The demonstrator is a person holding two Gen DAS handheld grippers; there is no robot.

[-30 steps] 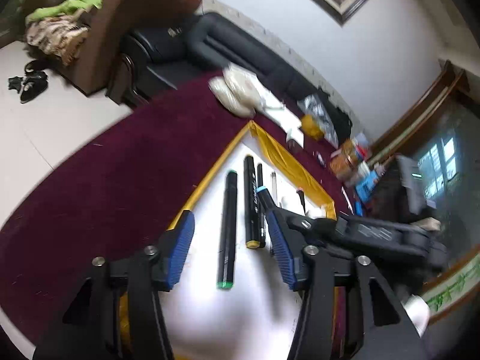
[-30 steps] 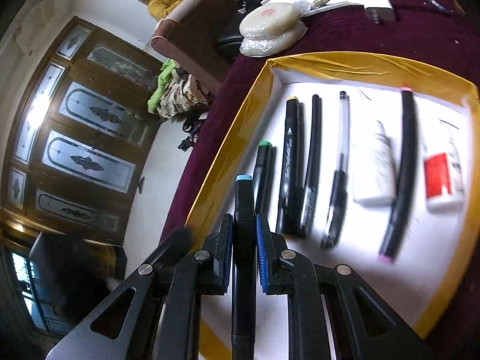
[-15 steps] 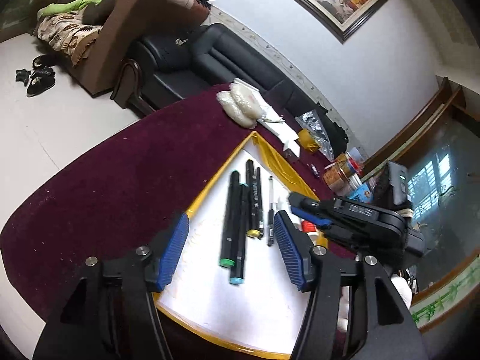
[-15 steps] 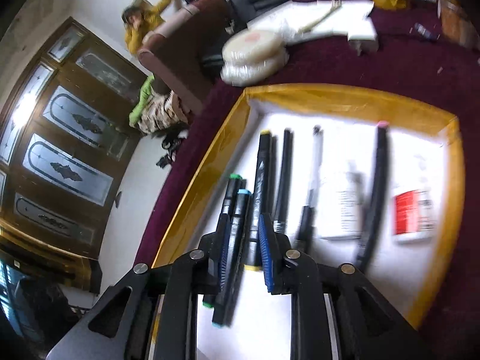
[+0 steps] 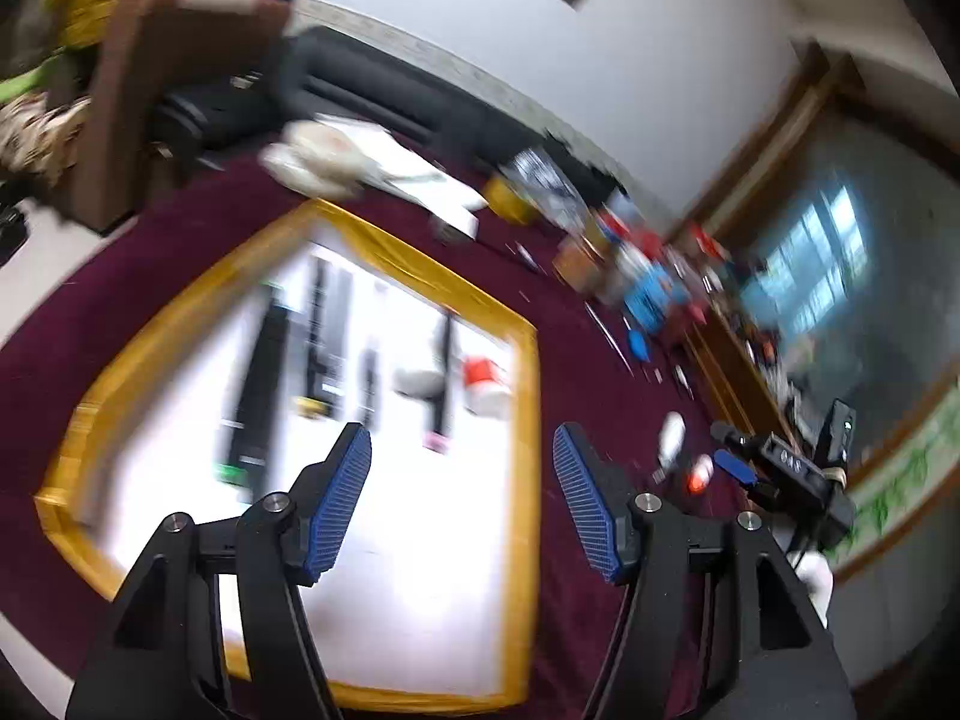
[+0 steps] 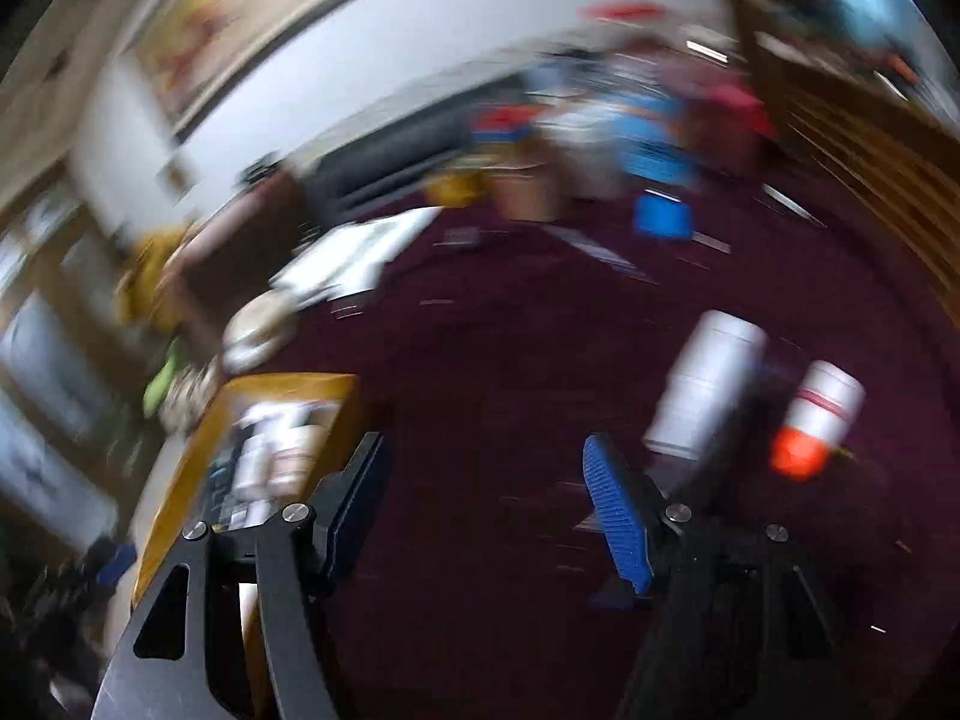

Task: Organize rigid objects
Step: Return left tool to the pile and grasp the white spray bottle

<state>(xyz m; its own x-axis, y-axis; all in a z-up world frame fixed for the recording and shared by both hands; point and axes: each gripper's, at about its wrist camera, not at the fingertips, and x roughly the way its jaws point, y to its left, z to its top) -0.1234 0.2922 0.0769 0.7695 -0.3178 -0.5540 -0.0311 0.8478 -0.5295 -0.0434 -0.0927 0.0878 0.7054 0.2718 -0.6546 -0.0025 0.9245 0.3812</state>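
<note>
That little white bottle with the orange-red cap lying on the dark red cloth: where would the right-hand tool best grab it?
Probably across the middle of its white body, coming down from above. The white bottle with the orange-red cap lies on its side on the dark red cloth, clear of the larger white bottle, so its round sides are free. The right gripper is open and empty. Blur hides finer detail.

Deep maroon cloth covers the desk, and on it the tray shows a golden-yellow rim around a white floor. Black markers lie inside, one green-tipped, one yellow-tipped. Ribbed blue pads face the black fingers, and near the desk's right edge stands a white bottle with an orange-red cap.
</note>
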